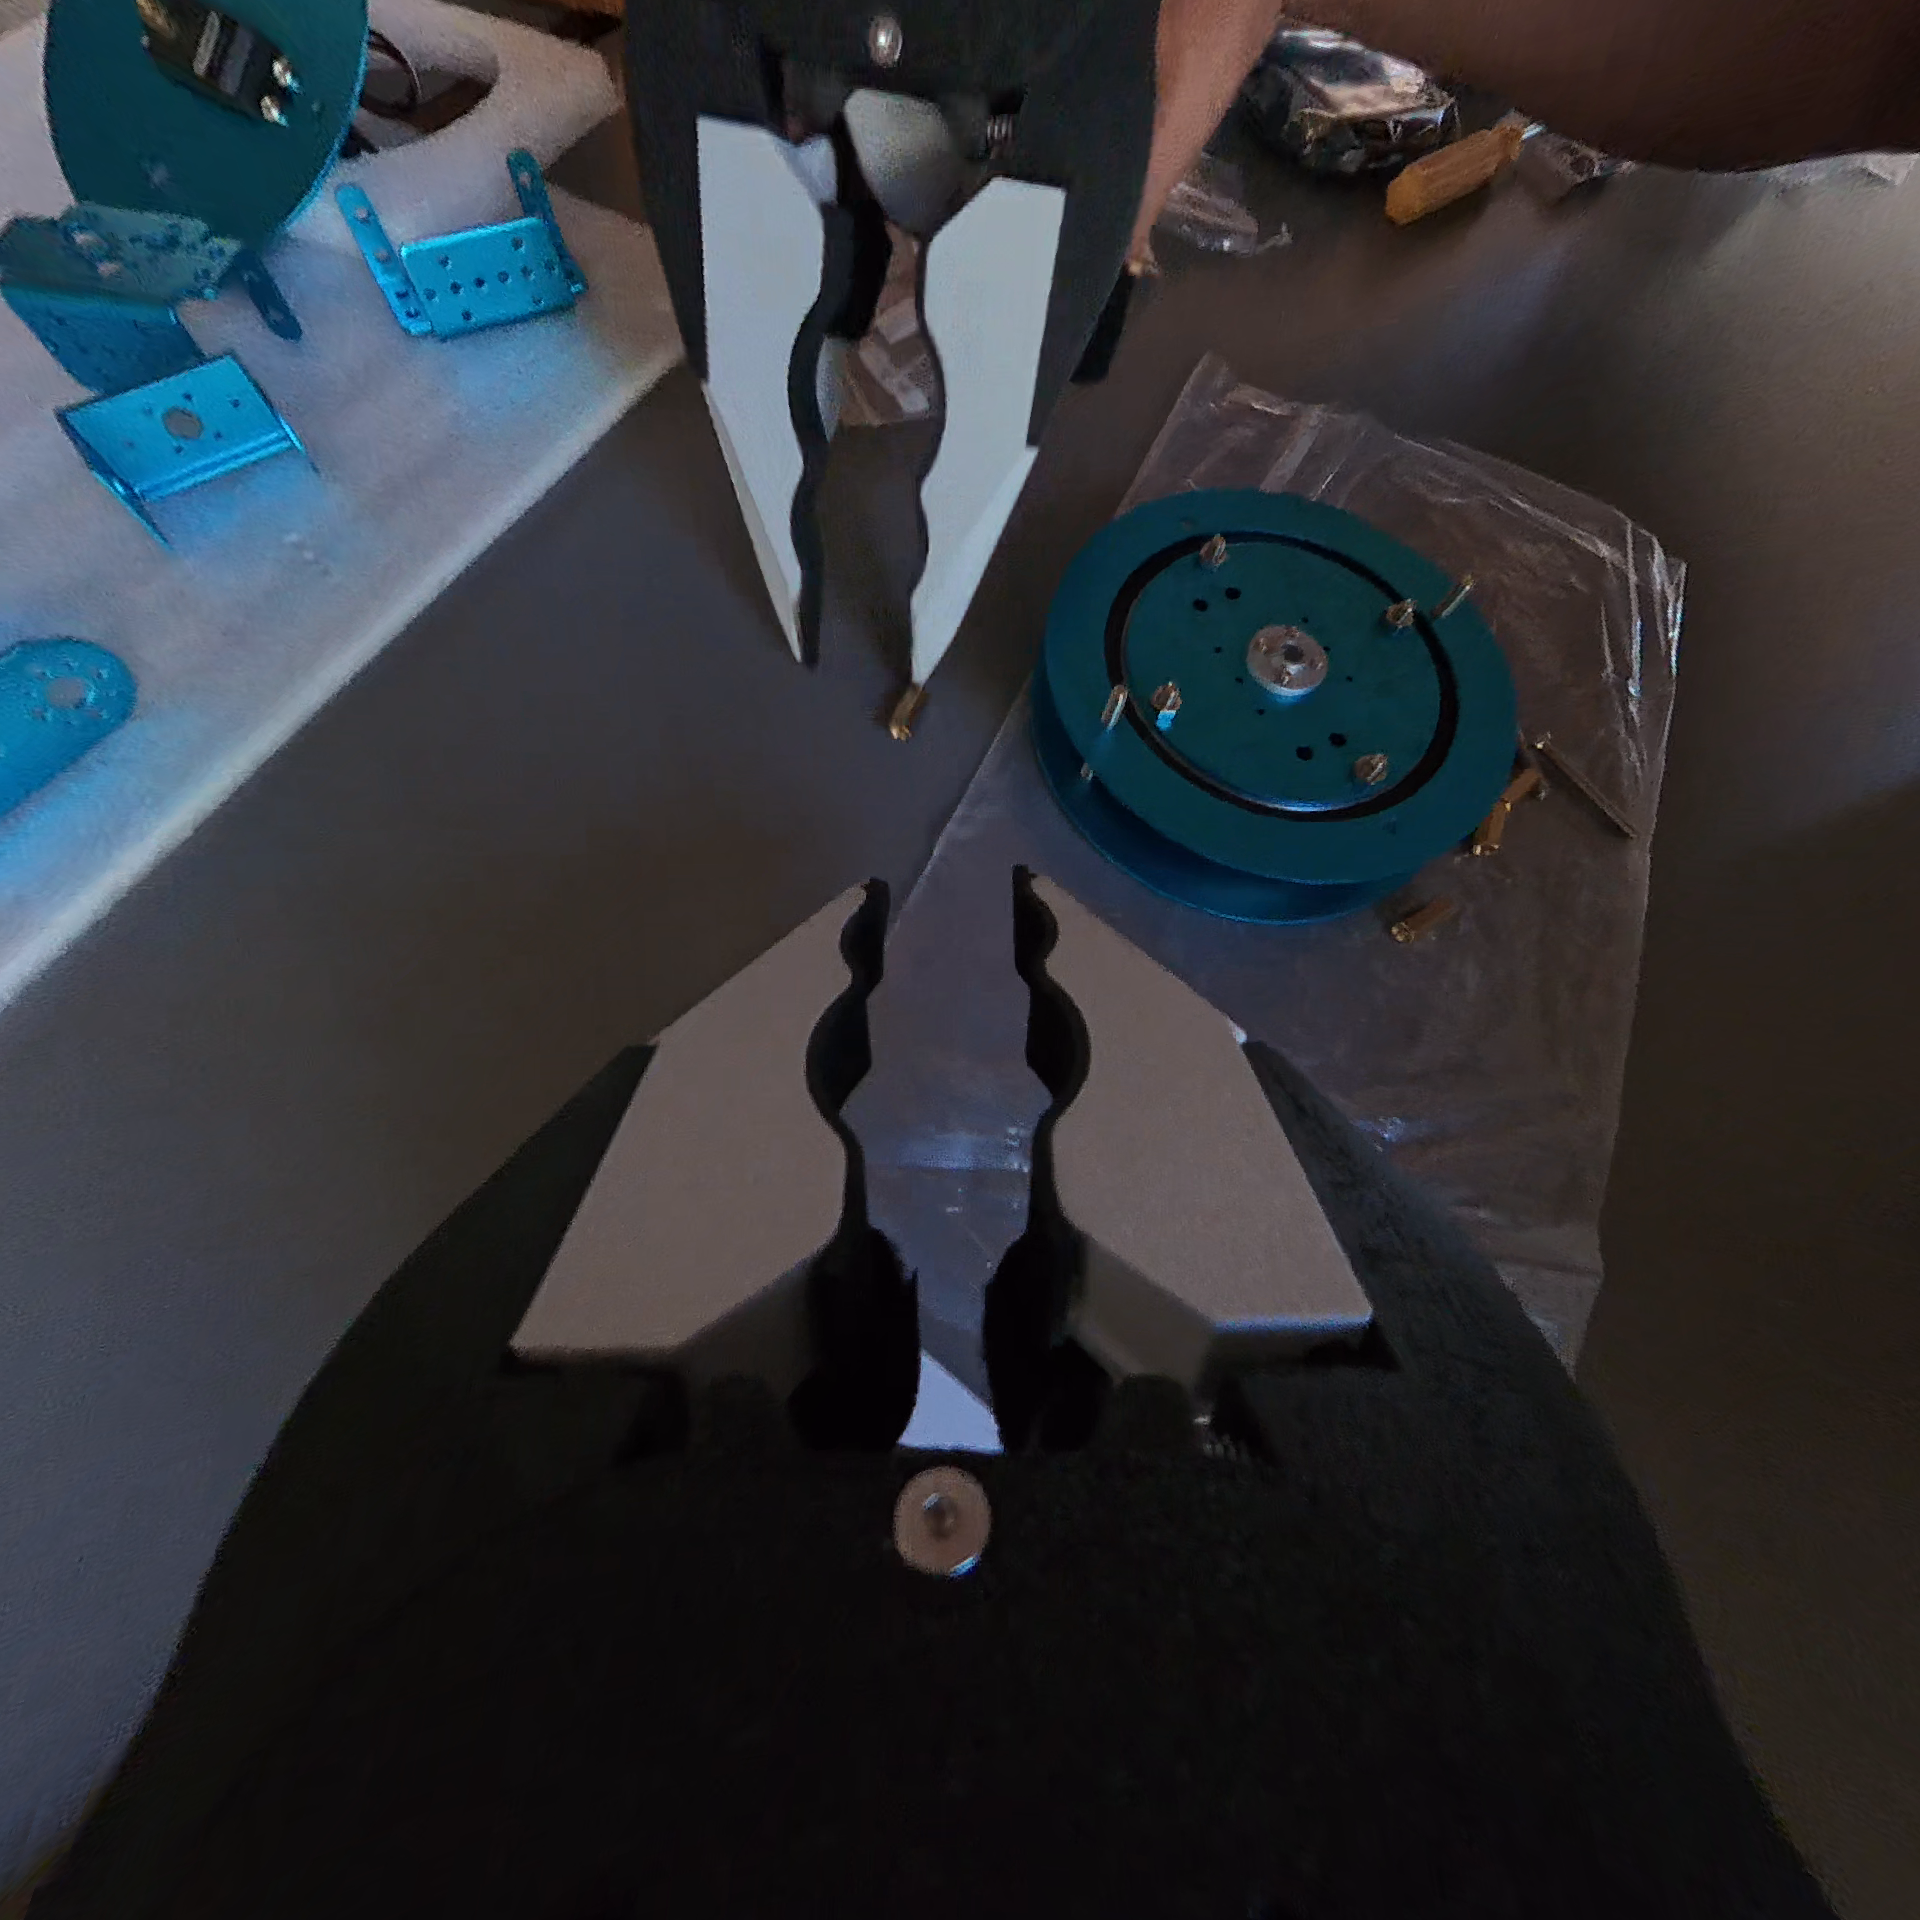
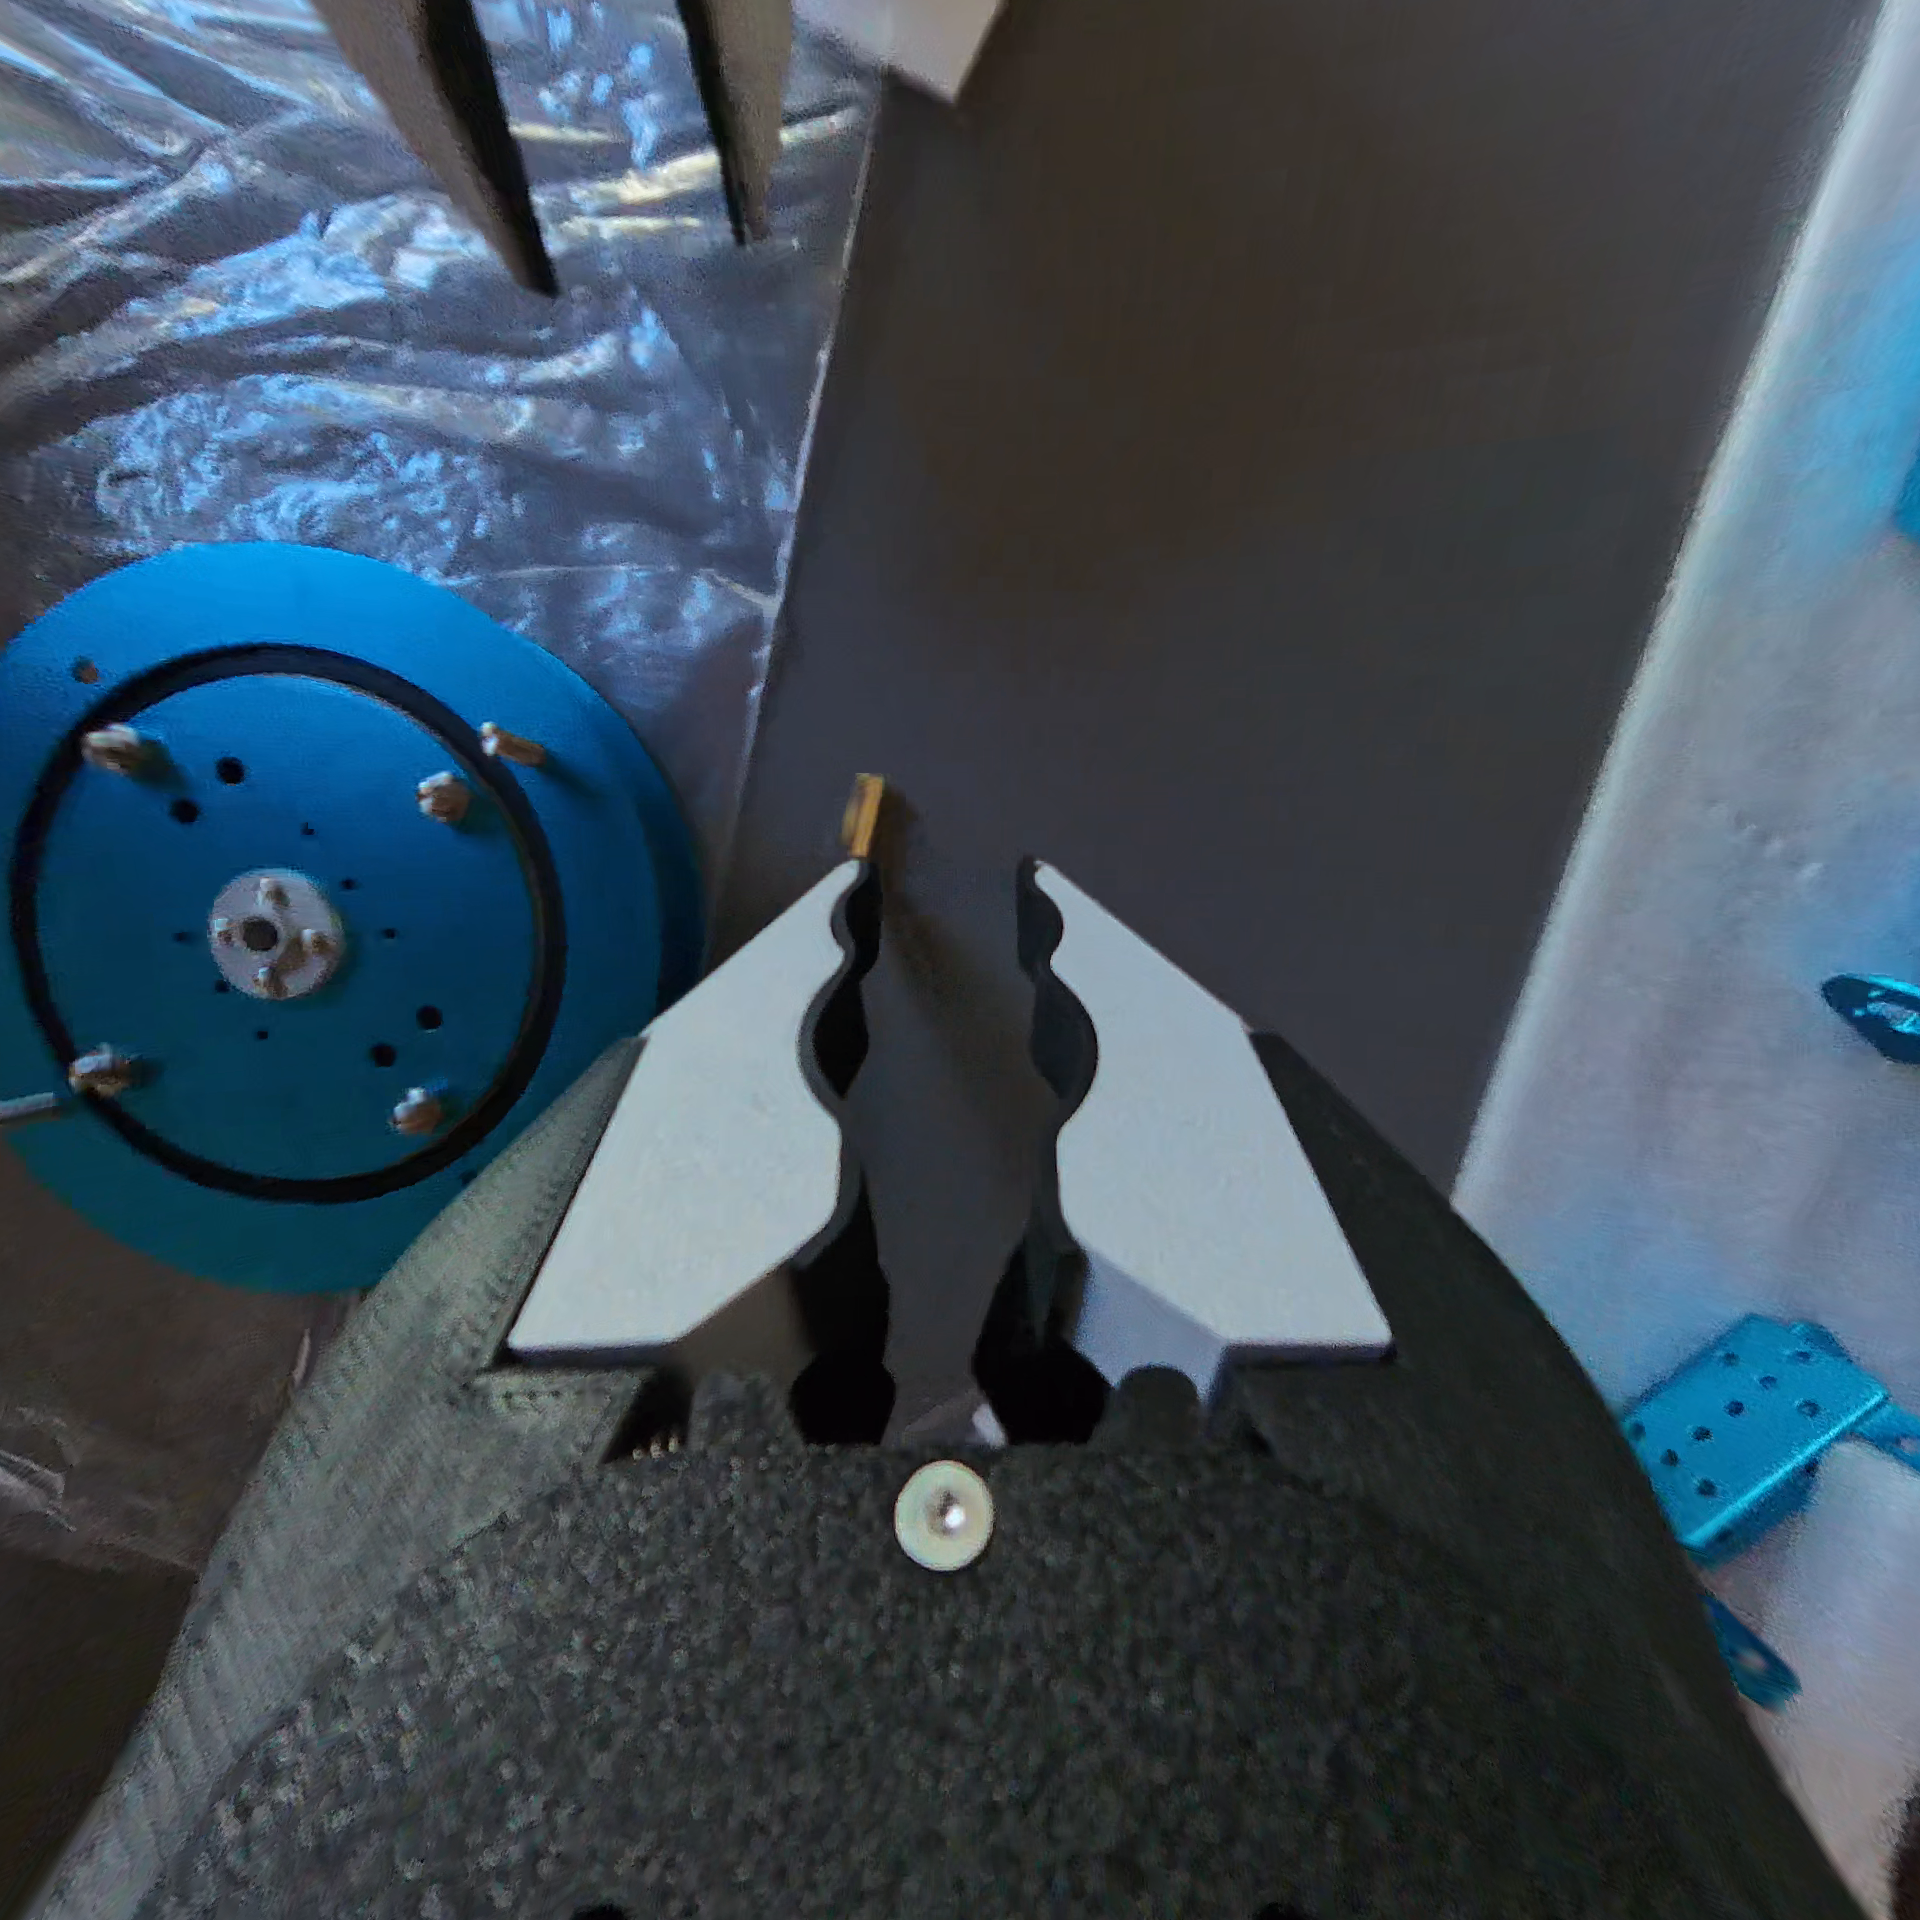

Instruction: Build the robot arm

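A blue metal disc (image 1: 1278, 707) with a silver hub and several brass standoffs upright on it lies on a clear plastic bag (image 1: 1455, 1039). It also shows in the right wrist view (image 2: 291, 914). My left gripper (image 1: 951, 881) is open and empty, over the bag's edge, left of the disc. My right gripper (image 2: 948, 864) is open on the dark table beside the disc. A brass standoff (image 2: 864, 816) lies right at its left fingertip; I cannot tell whether they touch. The right gripper (image 1: 862, 665) and that standoff (image 1: 906, 712) face me in the left wrist view. The left gripper (image 2: 644, 260) shows above the bag.
A white foam sheet (image 1: 312, 623) holds several blue metal brackets (image 1: 488, 270) and a blue plate with a servo (image 1: 197, 104). Brackets also show in the right wrist view (image 2: 1745, 1444). Loose brass standoffs (image 1: 1507, 810) lie by the disc. Black packets (image 1: 1340, 104) and a person's arm are at the back. My right fingertips sit around 10 centimetres from my left ones. My left tips are roughly 9 centimetres from the blue metal disc (image 1: 1278, 707). The right camera catches it too, in the right wrist view (image 2: 282, 856).
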A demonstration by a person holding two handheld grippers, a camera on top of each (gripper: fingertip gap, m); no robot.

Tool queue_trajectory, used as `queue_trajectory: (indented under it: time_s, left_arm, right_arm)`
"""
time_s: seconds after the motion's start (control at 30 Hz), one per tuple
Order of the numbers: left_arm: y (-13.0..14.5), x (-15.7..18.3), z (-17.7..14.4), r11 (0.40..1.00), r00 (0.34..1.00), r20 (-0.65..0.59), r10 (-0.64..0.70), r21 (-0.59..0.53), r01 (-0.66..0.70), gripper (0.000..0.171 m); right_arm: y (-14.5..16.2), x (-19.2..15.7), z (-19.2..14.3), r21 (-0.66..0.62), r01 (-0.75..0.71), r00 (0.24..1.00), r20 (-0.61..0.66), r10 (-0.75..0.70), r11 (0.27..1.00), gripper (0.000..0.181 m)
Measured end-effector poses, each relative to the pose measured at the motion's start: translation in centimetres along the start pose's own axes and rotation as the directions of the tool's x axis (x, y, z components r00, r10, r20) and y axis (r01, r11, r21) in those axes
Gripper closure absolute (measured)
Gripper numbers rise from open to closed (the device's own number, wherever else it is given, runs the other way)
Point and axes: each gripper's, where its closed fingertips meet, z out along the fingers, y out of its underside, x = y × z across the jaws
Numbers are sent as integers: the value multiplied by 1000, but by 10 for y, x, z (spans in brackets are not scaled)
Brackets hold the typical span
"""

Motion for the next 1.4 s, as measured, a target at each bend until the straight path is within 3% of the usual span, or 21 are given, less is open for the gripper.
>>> queue_trajectory:
  time_s: [0.07,0.17,0.23,0.37,0.57,0.7,0.8,0.97,1.07,1.13,1.2,1.3,1.4]
  left_arm:
    - [-4,-1,4,1000,1000,-1,30,-2,-30,148]
    - [-6,-7,12,997,997,18,71,-31,-70,148]
    - [-1,-14,16,992,994,41,103,-73,-100,148]
    - [9,-17,32,975,984,65,168,-159,-156,147]
    - [5,-10,53,974,994,64,-93,-202,104,139]
    - [3,-7,59,951,974,34,-224,-211,226,146]
    - [-1,-12,67,948,973,40,-226,-219,229,158]
    - [-6,-15,77,958,994,41,-98,-266,106,166]
    - [-9,-12,82,952,993,2,115,-284,-110,166]
    - [-12,-11,85,923,955,-11,295,-254,-288,167]
    - [-19,-10,86,909,925,7,380,-192,-371,166]
    - [-50,0,74,910,908,60,414,12,-415,166]
    - [-78,10,50,832,841,189,507,147,-535,166]
  right_arm:
    - [-9,-10,0,38,-14,999,40,12,999,160]
    - [-7,-13,3,9,-1,1000,-4,1,1000,162]
    - [-8,-9,-1,-7,16,999,-51,-17,1000,167]
    - [-17,-14,-8,18,-35,999,-24,35,999,168]
    - [-25,-18,-36,221,-151,976,-122,181,964,170]
    - [-19,-40,-53,357,-217,947,-149,285,909,170]
    - [-11,-49,-64,409,-205,929,-205,309,889,173]
    - [7,-52,-71,391,-188,914,-266,306,901,173]
    - [11,-51,-70,439,-226,917,-206,342,870,173]
    - [7,-49,-70,499,-250,930,-117,350,830,168]
    - [3,-44,-69,548,-283,933,-31,357,787,156]
    - [-9,-38,-76,615,-380,913,129,388,691,156]
    - [-26,-37,-87,665,-430,895,229,382,610,159]
